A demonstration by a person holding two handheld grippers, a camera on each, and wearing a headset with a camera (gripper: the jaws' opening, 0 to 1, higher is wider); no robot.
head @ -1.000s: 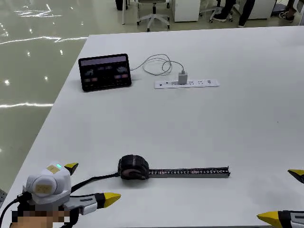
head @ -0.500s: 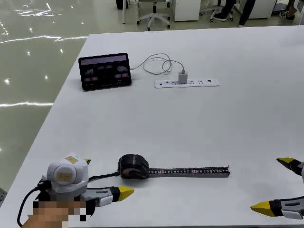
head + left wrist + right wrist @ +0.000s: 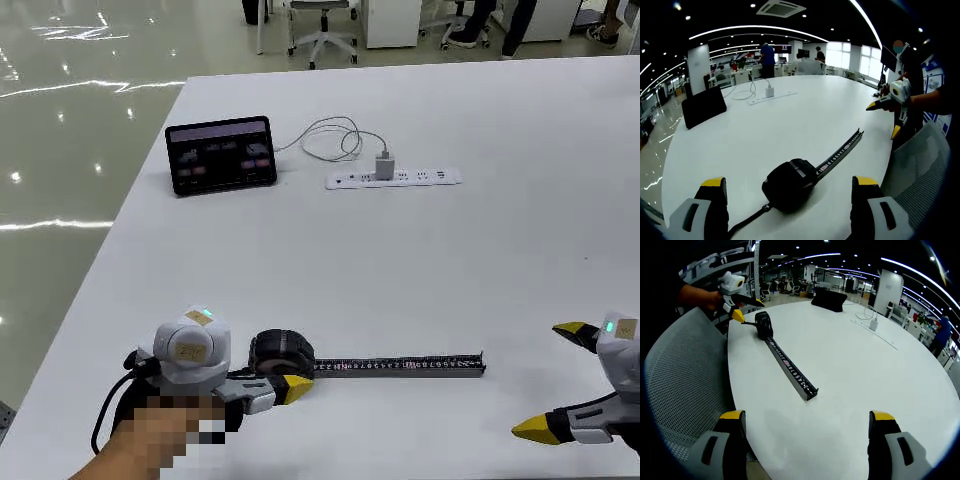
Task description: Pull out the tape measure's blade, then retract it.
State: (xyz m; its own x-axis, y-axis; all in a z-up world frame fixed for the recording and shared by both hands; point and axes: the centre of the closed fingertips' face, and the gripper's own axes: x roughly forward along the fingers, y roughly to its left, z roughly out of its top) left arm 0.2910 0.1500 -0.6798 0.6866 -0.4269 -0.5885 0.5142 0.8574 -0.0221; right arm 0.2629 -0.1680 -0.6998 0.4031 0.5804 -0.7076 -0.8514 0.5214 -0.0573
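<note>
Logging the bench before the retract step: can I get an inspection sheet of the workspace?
Surface: white table.
Job's things: tape measure case resting on it, blade extended and lying flat.
Clutter: tablet and power strip with charger at the far side.
Grippers: left gripper open, jaws flanking the case; right gripper open, clear of the blade.
Cables: white cable looped beside the strip.
Surroundings: glossy floor, office chairs.
</note>
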